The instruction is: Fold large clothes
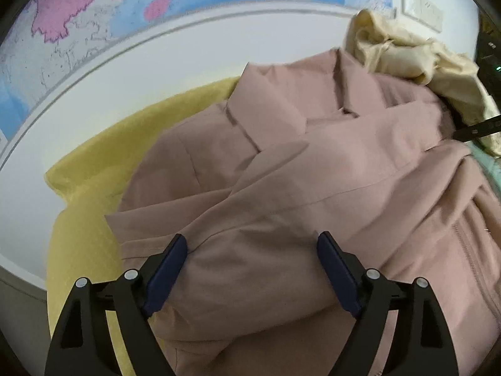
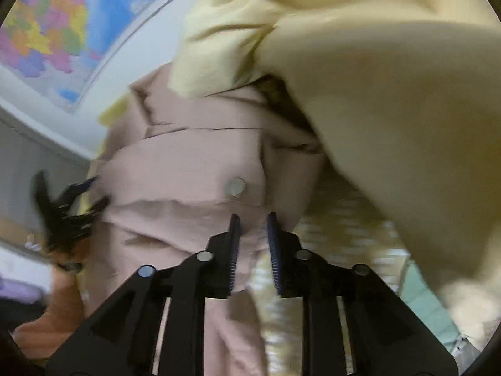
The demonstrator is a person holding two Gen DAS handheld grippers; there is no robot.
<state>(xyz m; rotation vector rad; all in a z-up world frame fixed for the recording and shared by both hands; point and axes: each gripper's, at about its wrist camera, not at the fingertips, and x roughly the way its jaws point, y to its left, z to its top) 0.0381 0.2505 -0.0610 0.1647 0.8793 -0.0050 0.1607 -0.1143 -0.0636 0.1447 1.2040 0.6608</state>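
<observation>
A large dusty-pink jacket [image 1: 313, 163] with collar and lapels lies partly folded on a yellow cloth [image 1: 90, 181]. My left gripper [image 1: 252, 244] is open, its fingers straddling a bulging fold of the jacket at its near edge. In the right wrist view the pink jacket [image 2: 188, 172] shows a round button [image 2: 236, 186]. My right gripper [image 2: 253, 222] has its jaws close together with pink cloth between the pads, blurred by motion. The left gripper shows as a dark blur in the right wrist view [image 2: 62, 216].
A crumpled cream garment [image 1: 413, 59] lies behind the jacket on the right and fills the upper right of the right wrist view [image 2: 391, 94]. A map poster [image 1: 94, 22] hangs on the white wall. A patterned surface [image 2: 344, 219] lies under the clothes.
</observation>
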